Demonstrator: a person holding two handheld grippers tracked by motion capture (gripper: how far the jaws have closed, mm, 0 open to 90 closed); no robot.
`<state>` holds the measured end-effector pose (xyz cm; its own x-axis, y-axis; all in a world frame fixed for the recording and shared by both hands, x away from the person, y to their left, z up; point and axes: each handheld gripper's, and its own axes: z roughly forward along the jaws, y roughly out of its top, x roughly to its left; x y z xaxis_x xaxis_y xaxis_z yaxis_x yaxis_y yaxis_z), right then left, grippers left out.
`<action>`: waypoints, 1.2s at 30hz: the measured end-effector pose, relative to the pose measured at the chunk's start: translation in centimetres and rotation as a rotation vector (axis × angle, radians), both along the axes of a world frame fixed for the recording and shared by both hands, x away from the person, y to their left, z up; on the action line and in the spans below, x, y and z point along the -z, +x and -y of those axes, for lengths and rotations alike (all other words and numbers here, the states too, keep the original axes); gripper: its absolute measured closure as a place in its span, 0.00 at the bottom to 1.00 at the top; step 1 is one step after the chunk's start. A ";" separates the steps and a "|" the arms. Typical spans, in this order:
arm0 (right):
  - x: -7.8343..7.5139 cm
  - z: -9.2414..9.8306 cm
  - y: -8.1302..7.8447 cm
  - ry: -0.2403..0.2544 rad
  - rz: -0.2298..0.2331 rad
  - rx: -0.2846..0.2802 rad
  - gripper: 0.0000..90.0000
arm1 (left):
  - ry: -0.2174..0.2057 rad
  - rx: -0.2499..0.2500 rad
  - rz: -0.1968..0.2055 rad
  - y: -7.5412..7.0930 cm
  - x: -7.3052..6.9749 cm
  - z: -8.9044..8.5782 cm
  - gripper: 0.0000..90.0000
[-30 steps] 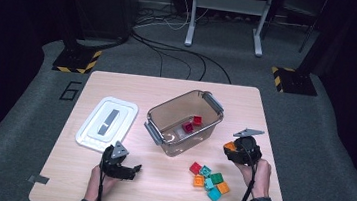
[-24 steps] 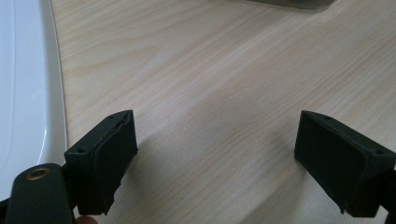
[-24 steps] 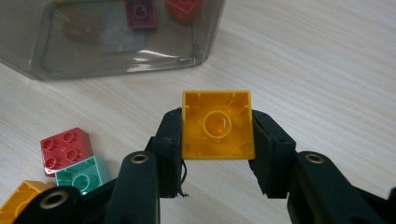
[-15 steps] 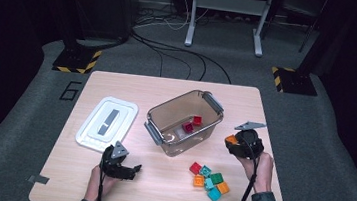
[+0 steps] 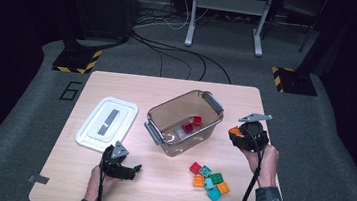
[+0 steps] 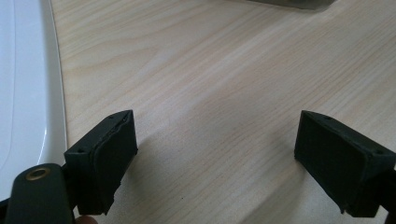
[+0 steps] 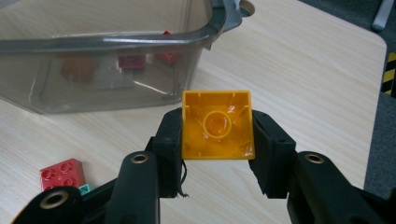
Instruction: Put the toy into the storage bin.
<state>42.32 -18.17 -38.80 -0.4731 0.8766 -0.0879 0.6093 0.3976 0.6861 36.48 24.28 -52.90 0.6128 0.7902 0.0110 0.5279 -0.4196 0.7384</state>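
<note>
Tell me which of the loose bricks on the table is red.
The red brick at the upper-left end of the pile, nearest the clear bin. The others in the pile are orange, teal and green. The right gripper holds an orange brick.

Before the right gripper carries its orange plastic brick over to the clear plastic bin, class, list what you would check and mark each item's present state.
1. Orange plastic brick clamped between the right gripper pads: ok.
2. Brick lifted clear of the wooden table: ok.
3. Clear plastic bin open, white lid lying beside it: ok.
4. Room in the bin beside the two red bricks: ok.
5. Left gripper open and away from the bin: ok.
6. Grip firm enough for the carry: cannot tell.
</note>
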 end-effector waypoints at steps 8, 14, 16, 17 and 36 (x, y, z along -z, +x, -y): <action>-1.8 0.2 0.4 -0.013 0.037 0.007 0.65 | 0.000 0.000 0.000 0.0 0.0 0.0 0.14; -3.0 0.2 1.0 -0.011 0.059 0.016 0.65 | 0.000 0.000 0.000 0.0 0.0 0.0 0.14; -3.4 0.1 1.2 -0.011 0.067 0.014 0.65 | 0.000 0.000 0.000 0.0 0.0 0.0 0.14; -3.6 0.0 1.3 -0.012 0.070 0.014 0.65 | 0.000 0.000 0.000 0.0 0.0 0.0 0.14; -5.2 -2.4 4.4 -0.016 0.097 -0.020 0.65 | -0.005 -0.004 -0.001 0.0 0.0 0.0 0.14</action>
<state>46.68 -15.73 -33.61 -0.4795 0.8650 -0.1480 0.5322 0.4207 0.7347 36.47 24.25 -52.92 0.6100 0.7924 0.0060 0.5303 -0.4138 0.7400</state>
